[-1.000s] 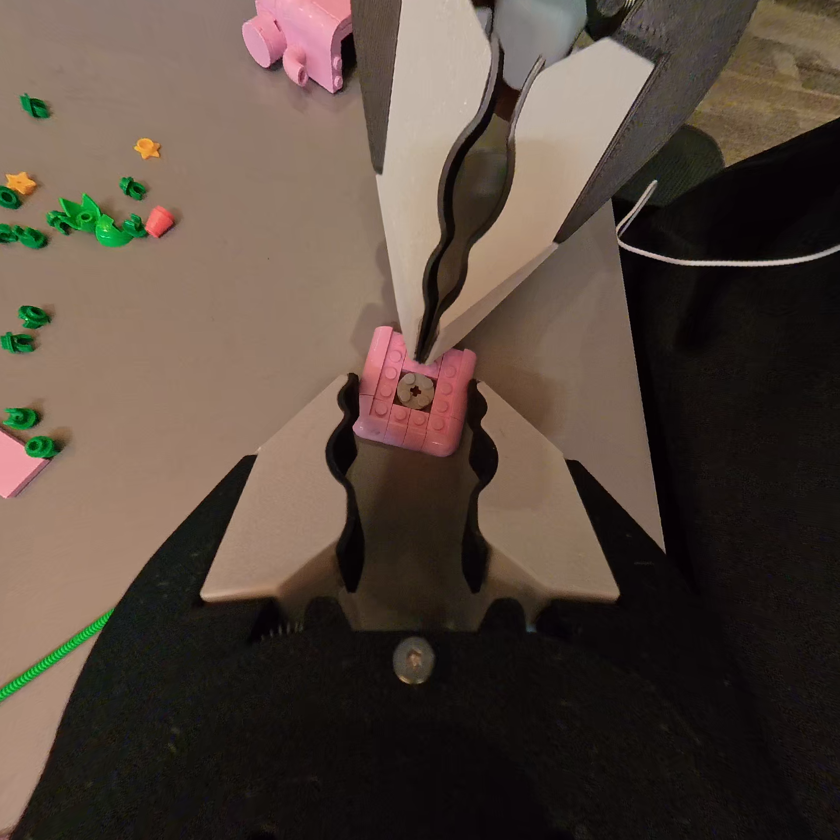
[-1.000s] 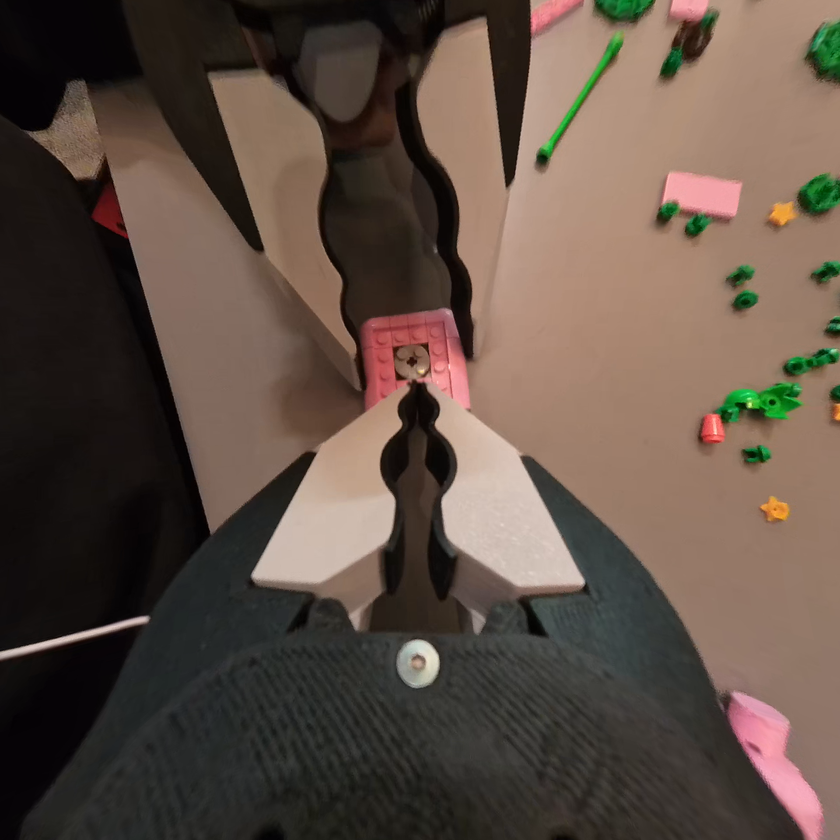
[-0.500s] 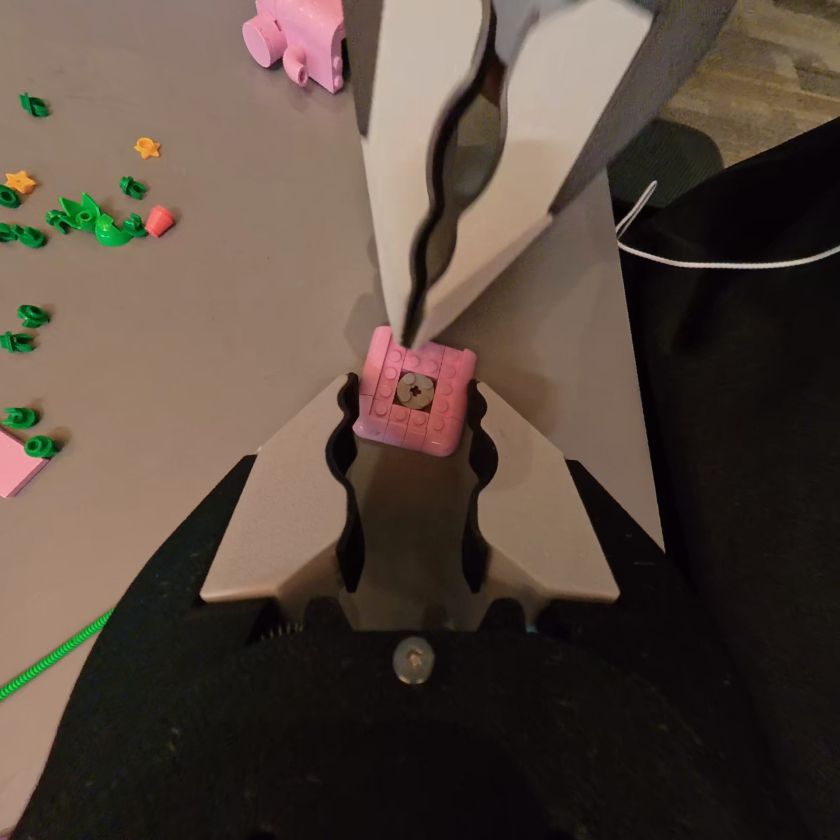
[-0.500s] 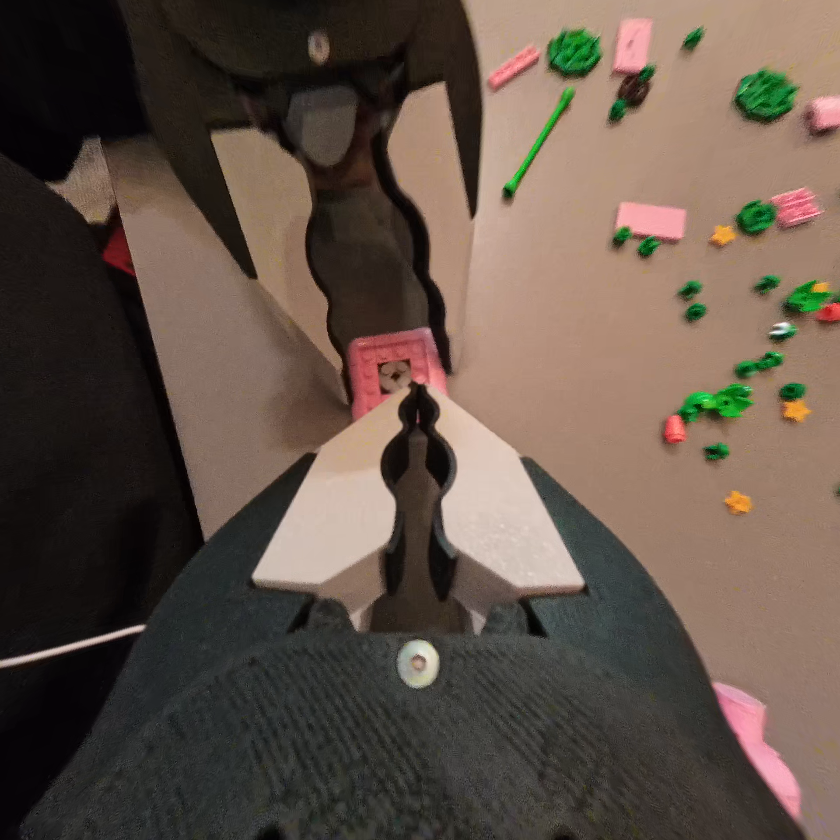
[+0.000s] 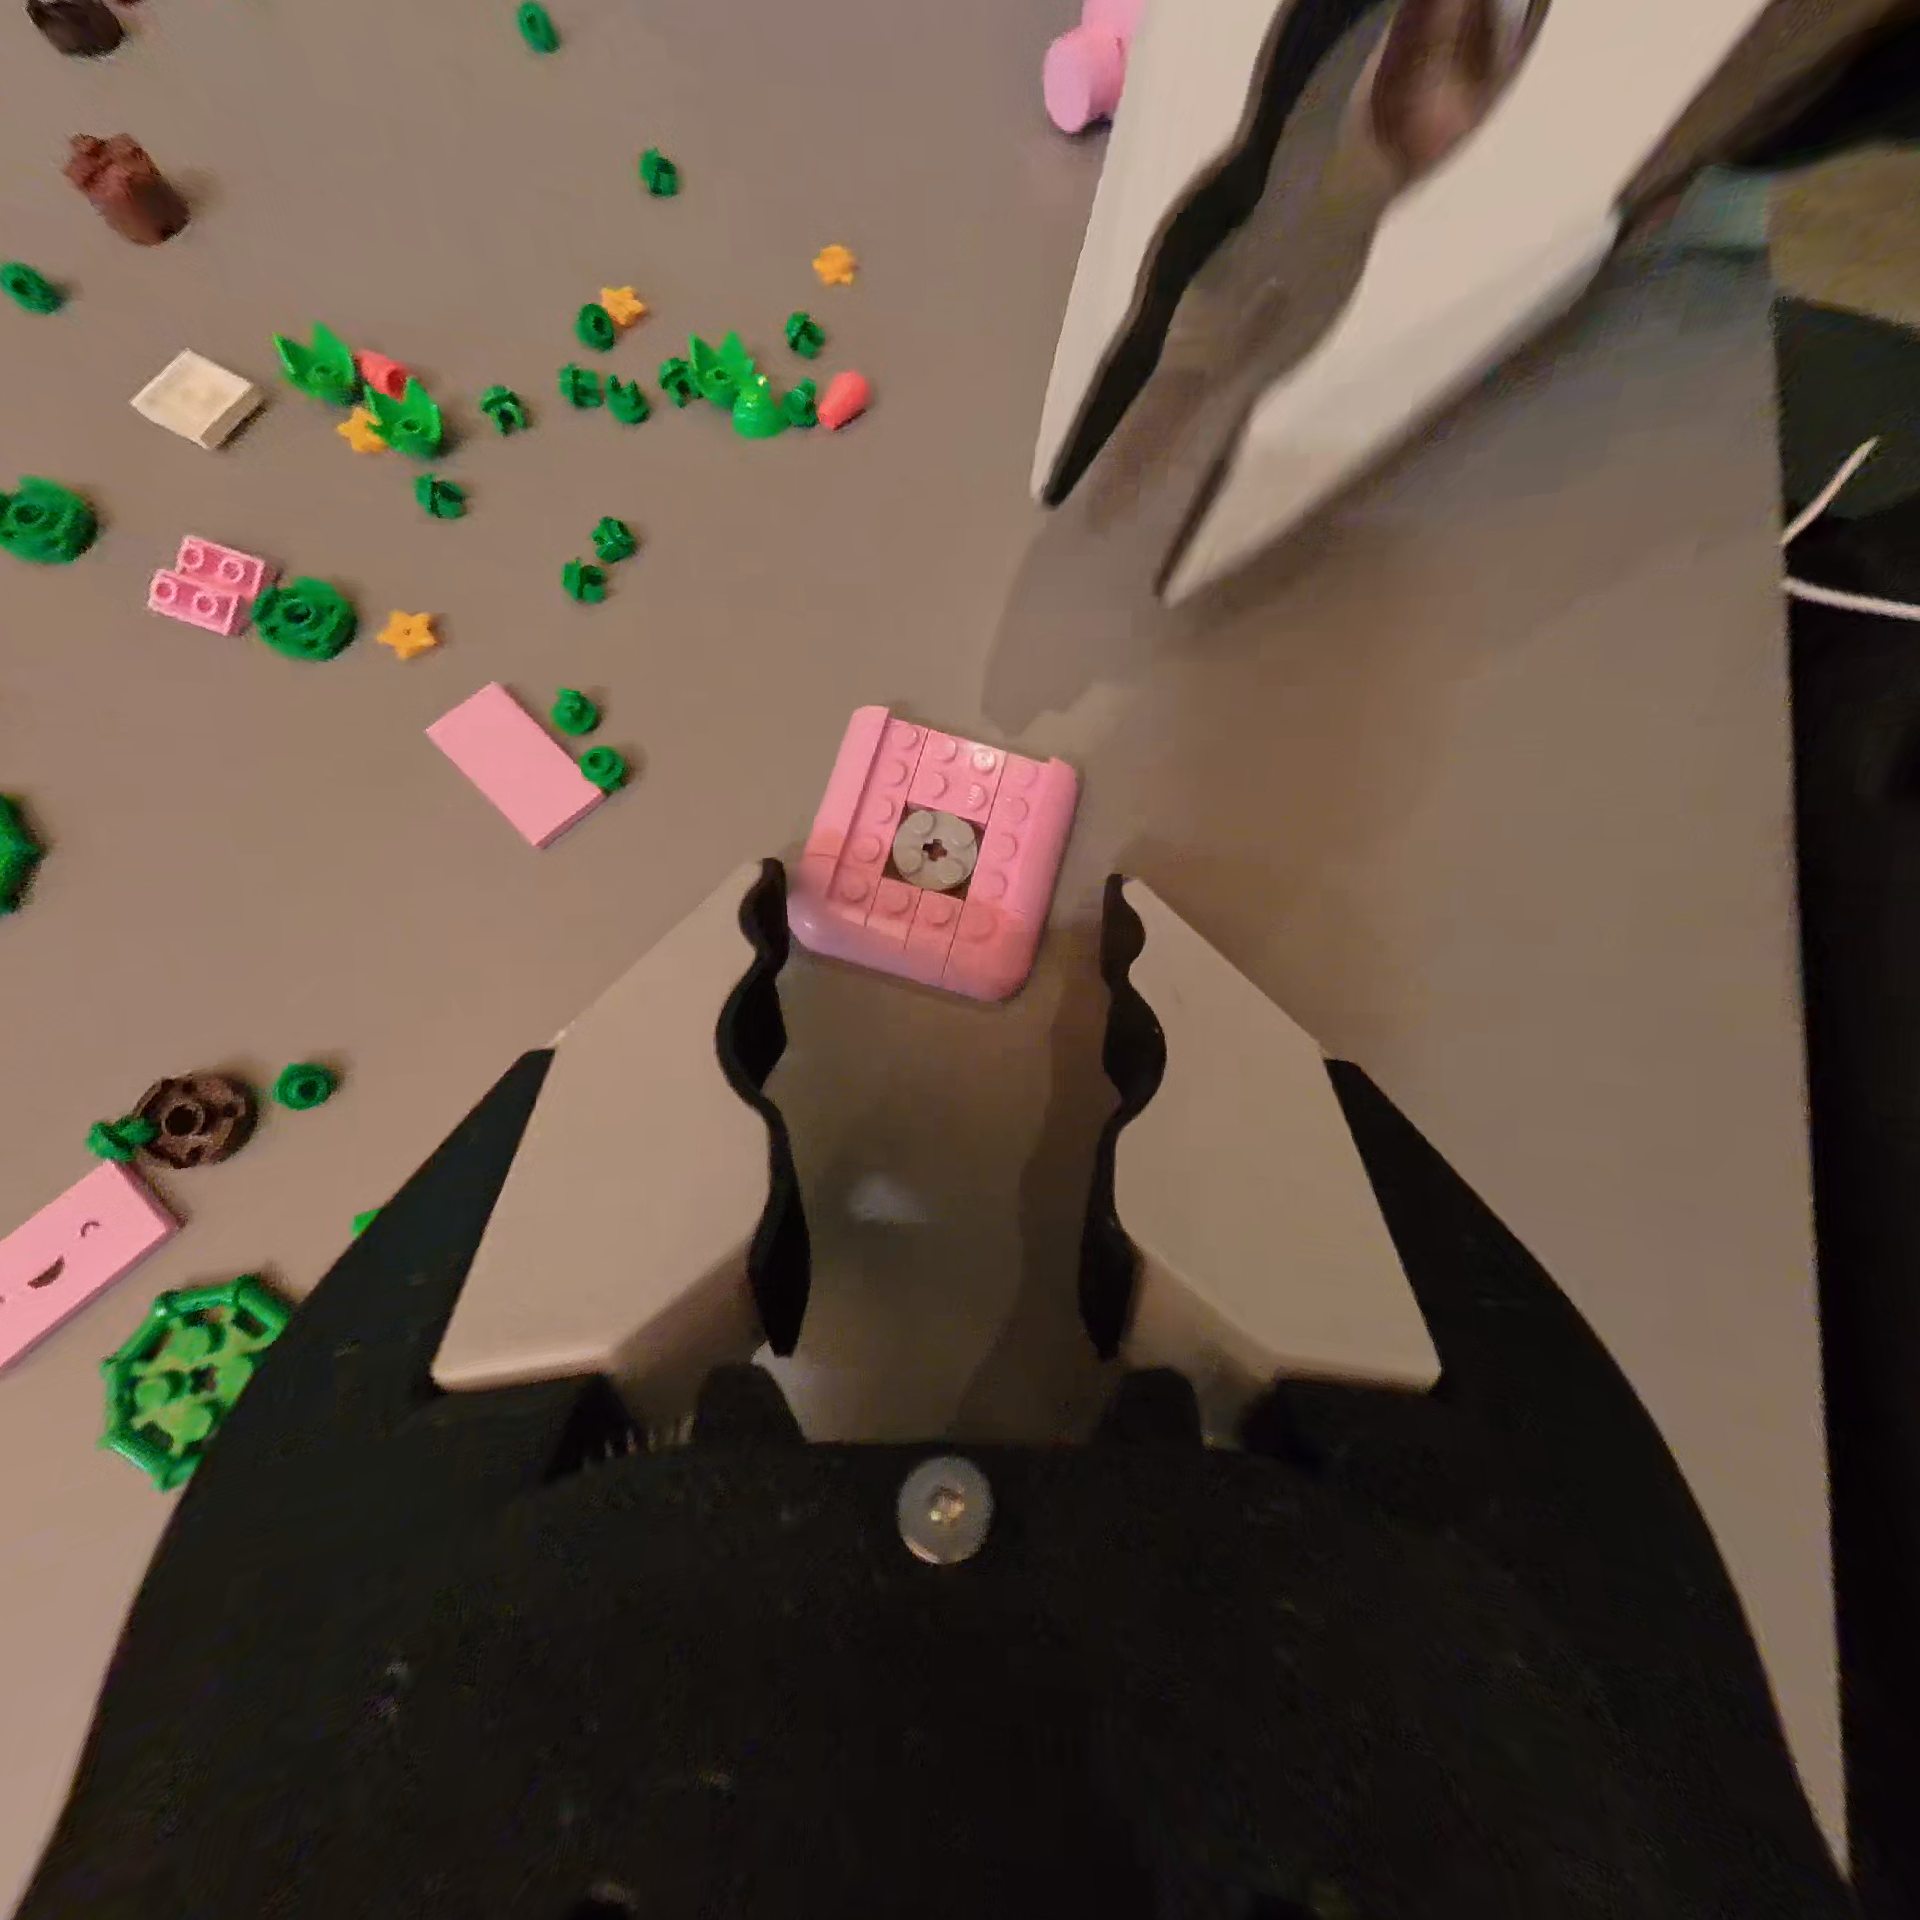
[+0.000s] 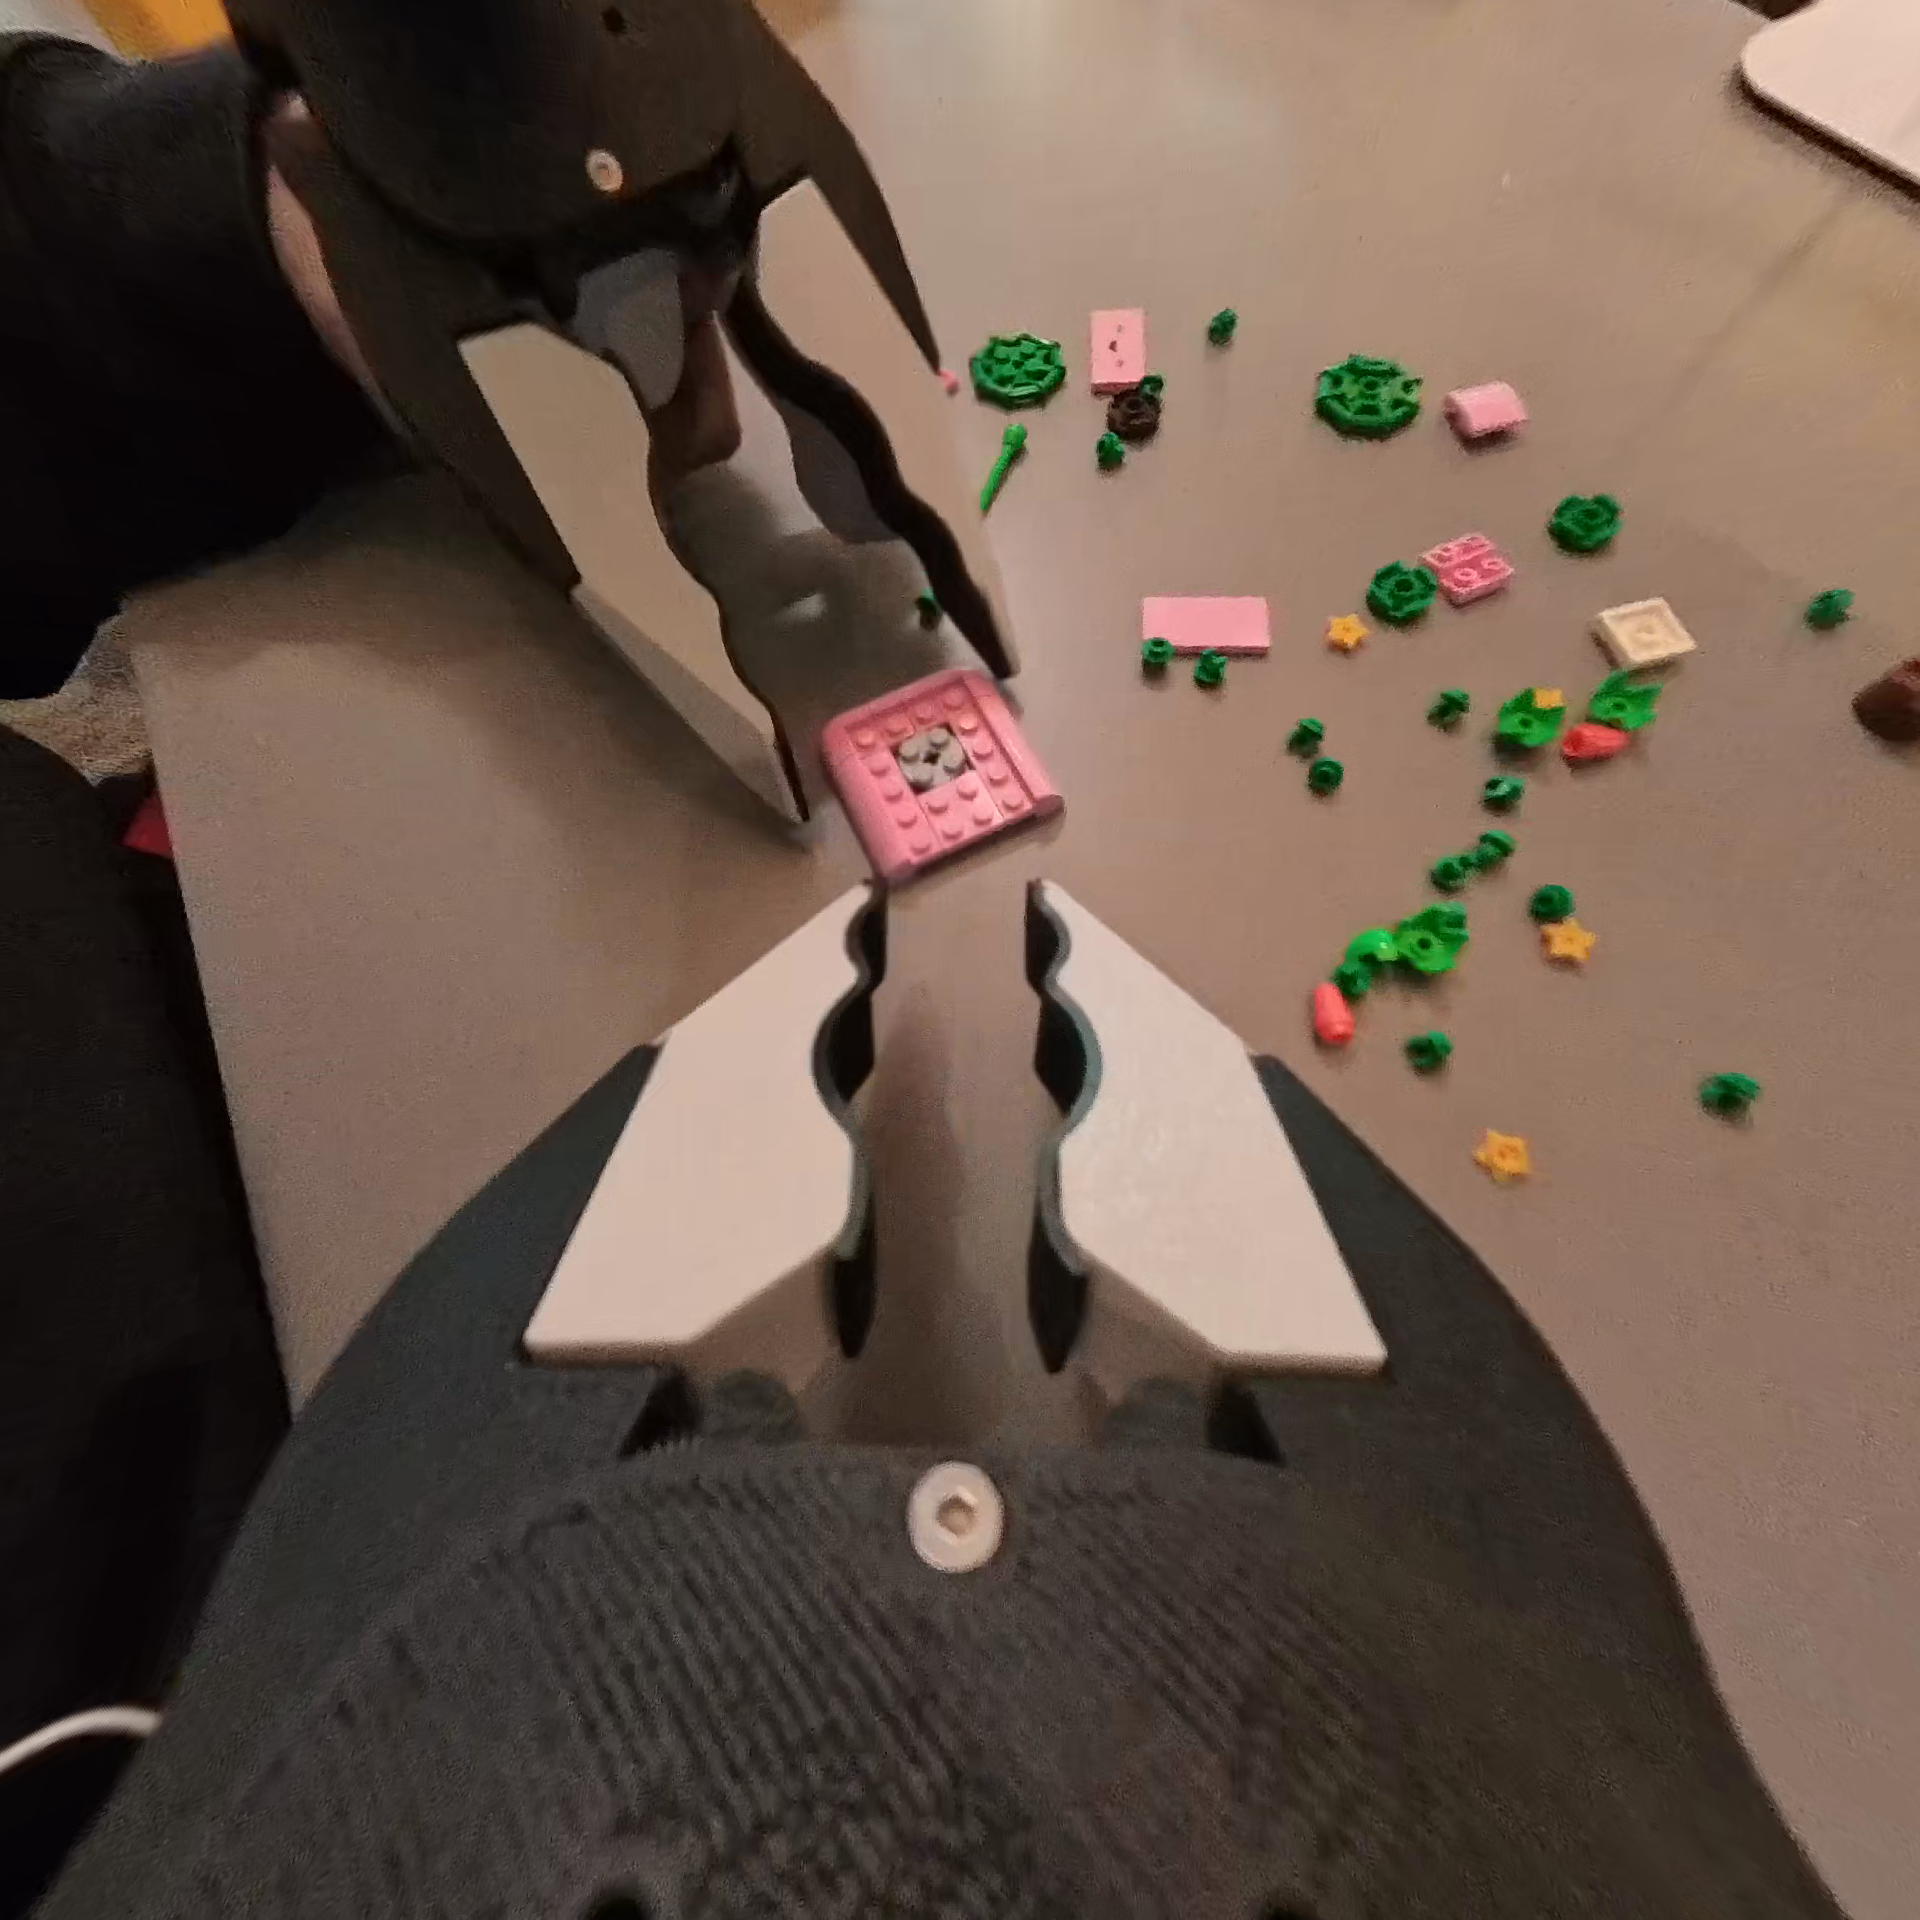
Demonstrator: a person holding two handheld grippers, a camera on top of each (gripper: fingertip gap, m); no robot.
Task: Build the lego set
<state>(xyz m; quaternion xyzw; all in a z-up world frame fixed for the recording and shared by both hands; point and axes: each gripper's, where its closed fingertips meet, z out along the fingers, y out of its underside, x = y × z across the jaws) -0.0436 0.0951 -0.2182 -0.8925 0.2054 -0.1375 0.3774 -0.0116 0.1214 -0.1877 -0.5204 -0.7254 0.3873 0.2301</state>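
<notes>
Smooth grey-brown counter fills both views; its near edge is met by dark cloth, and a pale rounded slab at the far corner of the right wrist view is cut off by the frame. Part of a big pink rounded lego piece is hidden behind the right claw, which is blurred in the left wrist view. That claw is seen released, its wavy black-lined pale fingers parted with nothing between them, tips just short of the square pink studded lego block with a grey round centre piece. The left claw is likewise spread wide and empty; the block lies flat on the counter just beyond its tips, near the left finger, contact not clear. A flat smooth pink rectangular tile lies well to the side among scattered small green plant-shaped pieces and tiny orange star pieces.
</notes>
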